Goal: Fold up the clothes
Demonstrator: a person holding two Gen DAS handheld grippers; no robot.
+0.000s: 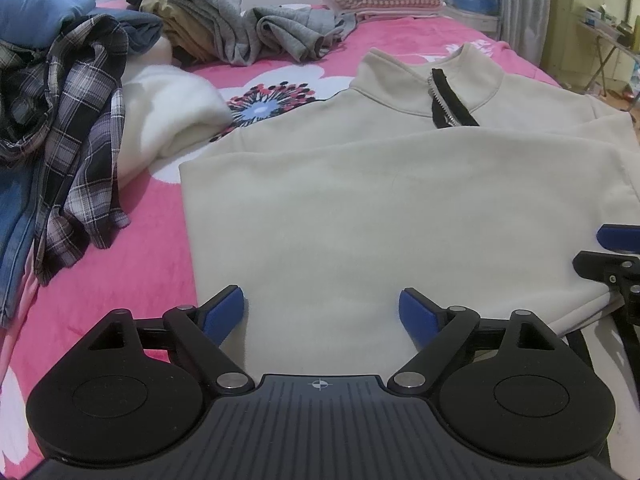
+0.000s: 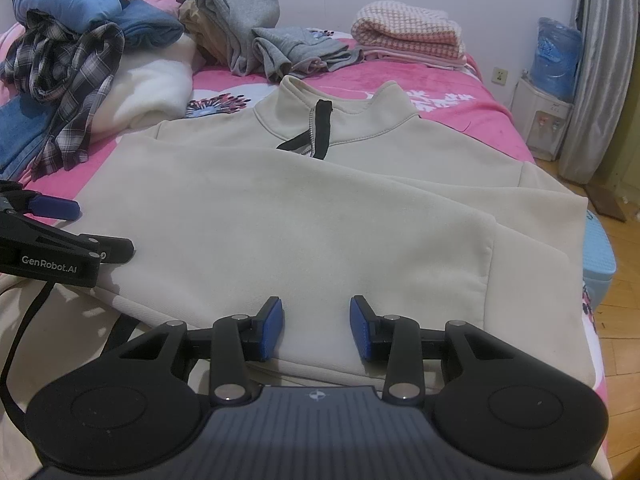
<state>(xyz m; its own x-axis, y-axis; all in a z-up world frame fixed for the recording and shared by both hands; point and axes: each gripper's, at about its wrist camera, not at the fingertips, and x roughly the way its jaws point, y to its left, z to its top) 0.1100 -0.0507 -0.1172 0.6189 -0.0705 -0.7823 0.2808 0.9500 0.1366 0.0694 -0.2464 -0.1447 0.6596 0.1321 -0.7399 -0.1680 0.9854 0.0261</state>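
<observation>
A: Left view: left gripper [image 1: 321, 312] fingers spread wide, released, the cream zip-neck sweatshirt [image 1: 360, 208] lying flat on the bed [image 1: 132, 280] between and beyond them, probably for folding.

B: Right view: right gripper [image 2: 316, 328] fingers half-open, gripping nothing, over the sweatshirt's near hem, likely lining up a pinch.

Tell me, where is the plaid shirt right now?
The plaid shirt lies crumpled at the left of both views on the pink bedspread, draped over blue jeans and beside a white fleece.

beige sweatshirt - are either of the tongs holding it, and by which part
Neither. Both the left tongs and the right tongs stand open over the near hem of the beige sweatshirt, pads not pinching it.
</observation>
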